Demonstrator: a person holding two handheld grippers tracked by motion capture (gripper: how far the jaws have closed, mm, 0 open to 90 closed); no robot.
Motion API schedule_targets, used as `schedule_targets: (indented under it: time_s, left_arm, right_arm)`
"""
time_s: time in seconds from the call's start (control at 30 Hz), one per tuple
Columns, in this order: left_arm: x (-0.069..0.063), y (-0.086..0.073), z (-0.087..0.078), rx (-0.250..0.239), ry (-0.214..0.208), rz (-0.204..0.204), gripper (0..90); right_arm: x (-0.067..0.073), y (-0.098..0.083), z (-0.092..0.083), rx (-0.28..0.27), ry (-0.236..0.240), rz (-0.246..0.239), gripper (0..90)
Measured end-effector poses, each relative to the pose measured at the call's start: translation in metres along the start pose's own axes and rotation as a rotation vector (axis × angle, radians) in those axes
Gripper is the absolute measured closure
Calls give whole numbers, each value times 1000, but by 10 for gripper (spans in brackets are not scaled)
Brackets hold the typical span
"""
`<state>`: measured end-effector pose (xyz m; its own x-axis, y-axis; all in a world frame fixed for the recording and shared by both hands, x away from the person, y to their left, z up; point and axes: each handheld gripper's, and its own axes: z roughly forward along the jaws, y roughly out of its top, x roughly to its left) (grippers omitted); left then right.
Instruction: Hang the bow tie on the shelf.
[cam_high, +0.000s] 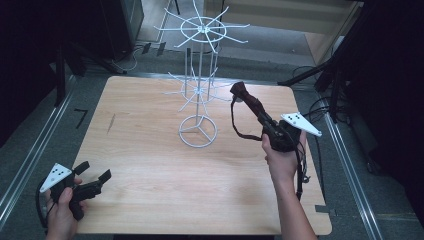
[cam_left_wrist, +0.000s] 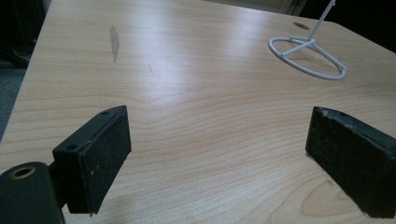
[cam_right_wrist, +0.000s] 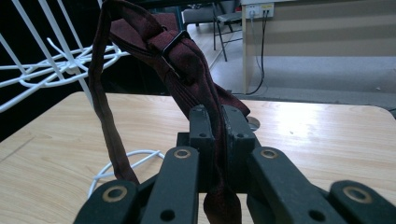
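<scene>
My right gripper (cam_high: 263, 121) is held above the right half of the wooden table (cam_high: 150, 200), shut on a dark red fabric tie (cam_high: 246, 98). The tie sticks up and away past the jaws, and its thin strap (cam_high: 235, 127) hangs in a loop below. In the right gripper view the tie (cam_right_wrist: 187, 60), with a black clasp, is pinched between the closed jaws of the gripper (cam_right_wrist: 219, 116). A white wire rack (cam_high: 199, 90) stands at mid-table, just left of the tie. My left gripper (cam_high: 95, 171) rests low at the near left corner, open and with nothing in it (cam_left_wrist: 219, 140).
The rack's ring base (cam_left_wrist: 308, 58) sits on the table, and its spoked arms (cam_right_wrist: 56, 60) spread out at two heights. A dark streak (cam_left_wrist: 114, 42) marks the wood at the left. Metal rails and cables run along the floor on both sides of the table.
</scene>
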<state>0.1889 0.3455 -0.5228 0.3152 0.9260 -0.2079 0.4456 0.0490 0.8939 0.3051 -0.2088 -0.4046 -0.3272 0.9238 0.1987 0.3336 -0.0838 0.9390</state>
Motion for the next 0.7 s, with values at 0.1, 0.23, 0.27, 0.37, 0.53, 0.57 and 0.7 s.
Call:
schedule_targets:
  time_s: [0.1,0.23,0.27,0.37,0.53,0.57,0.7]
  left_arm:
    - [0,0,0,1,2,1,73]
    - [0,0,0,-1,2,0,73]
    - [0,0,0,0,1,0,73]
    - [0,0,0,-2,-1,-2,73]
    - [0,0,0,-1,0,-2,73]
    - [0,0,0,-2,1,-2,73]
    - [0,0,0,-2,1,-1,73]
  right_arm:
    - [2,3,0,-3,6,-4,854]
    - [7,6,1,-3,12,-6,853]
    - [8,6,2,1,12,-8,853]
    - [9,4,7,13,3,-16,852]
    - [9,-2,18,36,-1,5,851]
    - [10,-4,19,41,-3,8,851]
    - [13,-11,25,58,-2,7,850]
